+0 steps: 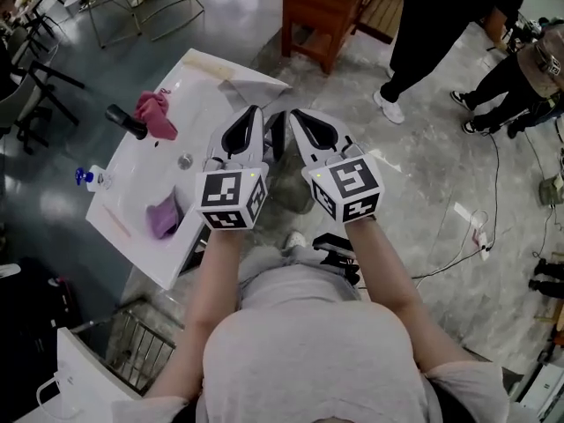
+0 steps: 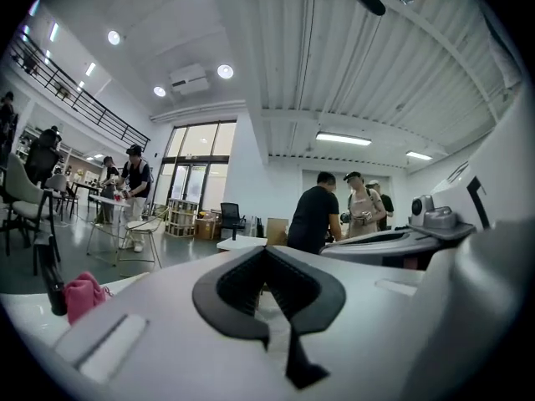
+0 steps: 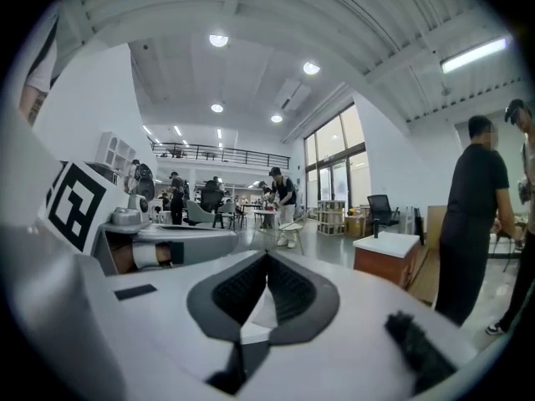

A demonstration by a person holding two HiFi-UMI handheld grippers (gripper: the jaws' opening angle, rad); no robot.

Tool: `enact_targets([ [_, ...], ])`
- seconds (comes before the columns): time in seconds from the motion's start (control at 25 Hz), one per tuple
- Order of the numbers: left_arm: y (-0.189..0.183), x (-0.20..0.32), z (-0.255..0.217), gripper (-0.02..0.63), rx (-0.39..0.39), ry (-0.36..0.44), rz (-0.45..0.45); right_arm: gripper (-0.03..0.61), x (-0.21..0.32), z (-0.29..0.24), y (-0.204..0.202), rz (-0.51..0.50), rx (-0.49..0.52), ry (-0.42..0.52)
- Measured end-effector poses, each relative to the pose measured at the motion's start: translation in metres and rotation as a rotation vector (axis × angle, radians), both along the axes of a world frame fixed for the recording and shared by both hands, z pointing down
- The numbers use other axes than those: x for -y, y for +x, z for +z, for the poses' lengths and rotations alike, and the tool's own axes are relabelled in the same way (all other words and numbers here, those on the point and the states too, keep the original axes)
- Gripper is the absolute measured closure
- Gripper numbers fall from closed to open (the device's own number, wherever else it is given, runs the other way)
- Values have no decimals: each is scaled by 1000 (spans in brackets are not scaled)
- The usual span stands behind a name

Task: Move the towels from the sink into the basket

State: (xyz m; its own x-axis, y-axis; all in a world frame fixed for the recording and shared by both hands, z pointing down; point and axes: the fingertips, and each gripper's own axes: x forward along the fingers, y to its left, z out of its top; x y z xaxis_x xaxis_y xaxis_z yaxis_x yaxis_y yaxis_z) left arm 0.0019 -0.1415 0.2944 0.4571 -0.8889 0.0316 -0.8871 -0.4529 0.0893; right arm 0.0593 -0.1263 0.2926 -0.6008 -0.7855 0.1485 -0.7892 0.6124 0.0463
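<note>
Head view alone shows purple towel [image 1: 163,216] lying in sink [image 1: 204,82].

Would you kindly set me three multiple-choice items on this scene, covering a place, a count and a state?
1. Where is the pink towel? A in the left gripper; B beside the black faucet; C on the purple towel.
2. How many towels lie at the sink? A one; B two; C four.
3. How do the fingers of the right gripper stand? A wide open; B shut on a towel; C shut, empty.
Answers: B, it lies by the faucet; B, one pink, one purple; C, the fingers meet with nothing between them.
</note>
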Motion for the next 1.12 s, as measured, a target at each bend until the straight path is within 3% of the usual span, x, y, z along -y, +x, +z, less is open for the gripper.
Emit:
enact_targets([
  [0.12, -11, 5, 5, 607, 3, -14, -46, 561, 7, 6, -10, -63, 8, -18],
  [0.4, -27, 22, 14, 607, 11, -33, -97, 558, 34, 16, -25, -95, 3, -53],
  [0.52, -33, 34, 18, 607, 13, -39, -100, 455, 48, 20, -31, -104, 9, -67],
  [0.76, -41, 59, 22, 607, 14, -49, -104, 342, 73, 41, -41, -123, -60, -109],
  [1.12, -55, 93, 40, 607, 5, -88, -118, 314, 113, 98, -58, -188, -130, -280],
])
